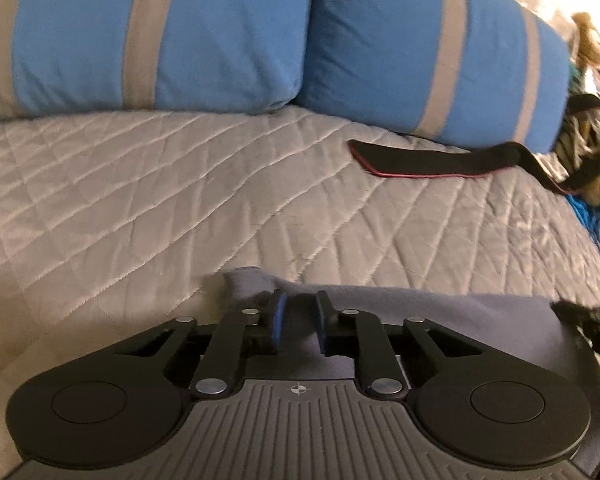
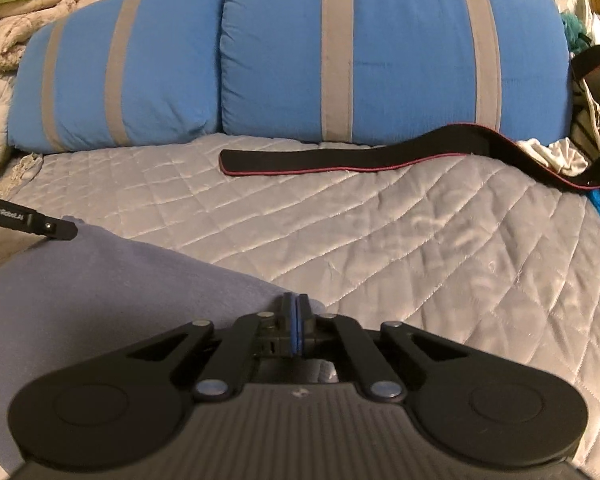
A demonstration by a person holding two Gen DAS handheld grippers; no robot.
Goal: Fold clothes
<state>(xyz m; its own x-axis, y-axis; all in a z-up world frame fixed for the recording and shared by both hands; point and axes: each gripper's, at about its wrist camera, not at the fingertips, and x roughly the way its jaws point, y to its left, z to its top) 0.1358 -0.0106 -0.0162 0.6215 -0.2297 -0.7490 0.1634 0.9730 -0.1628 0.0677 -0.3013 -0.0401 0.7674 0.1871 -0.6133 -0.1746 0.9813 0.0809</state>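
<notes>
A grey-blue garment (image 1: 440, 312) hangs stretched between my two grippers above the quilted bed. My left gripper (image 1: 300, 314) is shut on a thick bunch of its corner, which bulges up beside the left finger and keeps the pads slightly apart. In the right wrist view the garment (image 2: 100, 292) spreads down and to the left. My right gripper (image 2: 296, 318) is shut on the garment's other edge, blue pads pressed together. The left gripper's tip (image 2: 56, 230) shows at the far corner of the cloth. The right gripper (image 1: 588, 320) shows at the right edge of the left wrist view.
The grey quilted bedspread (image 2: 420, 240) lies ahead of both grippers. Two blue pillows with grey stripes (image 2: 380, 52) stand at the back. A black strap with red trim (image 2: 340, 158) lies in front of them. Folded blankets (image 2: 16, 4) sit far left, clutter (image 2: 596, 92) far right.
</notes>
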